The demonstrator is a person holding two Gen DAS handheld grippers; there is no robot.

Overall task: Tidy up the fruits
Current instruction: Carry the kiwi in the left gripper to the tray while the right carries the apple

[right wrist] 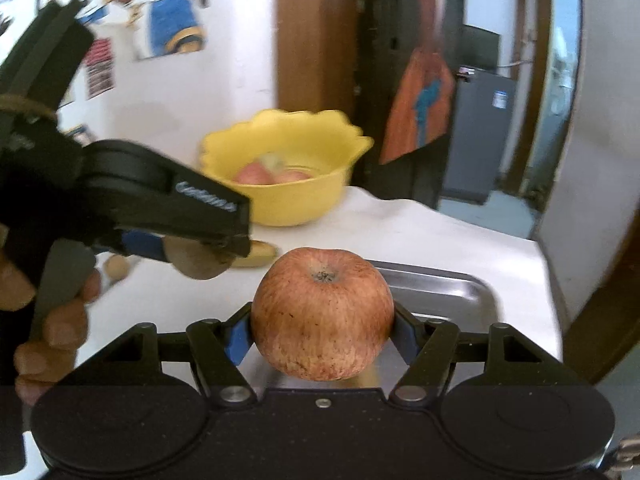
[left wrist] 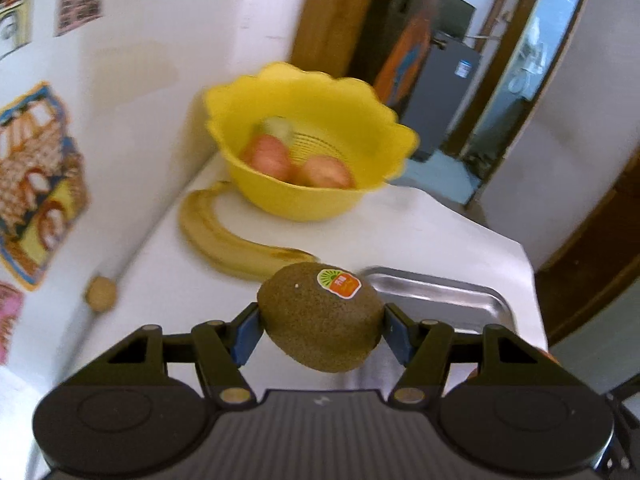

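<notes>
My left gripper point(left wrist: 320, 330) is shut on a brown kiwi point(left wrist: 320, 316) with a sticker, held above the white counter near a steel tray point(left wrist: 440, 300). My right gripper point(right wrist: 322, 334) is shut on a red apple point(right wrist: 322, 314), stem end up, over the same tray point(right wrist: 440, 292). Ahead stands a yellow scalloped bowl point(left wrist: 312, 196) holding two red apples point(left wrist: 328, 172) and a pale fruit point(left wrist: 278, 128). A banana point(left wrist: 224, 240) lies on the counter in front of the bowl. In the right wrist view the left gripper point(right wrist: 200, 254) with its kiwi point(right wrist: 196, 262) hangs at the left, held by a hand point(right wrist: 52, 332).
A small brown round fruit point(left wrist: 102, 294) lies by the wall at the left. The wall point(left wrist: 132, 80) with posters borders the white counter point(left wrist: 420, 232) on the left; the counter ends at the right, beyond it a doorway point(left wrist: 460, 80) and a wooden door frame.
</notes>
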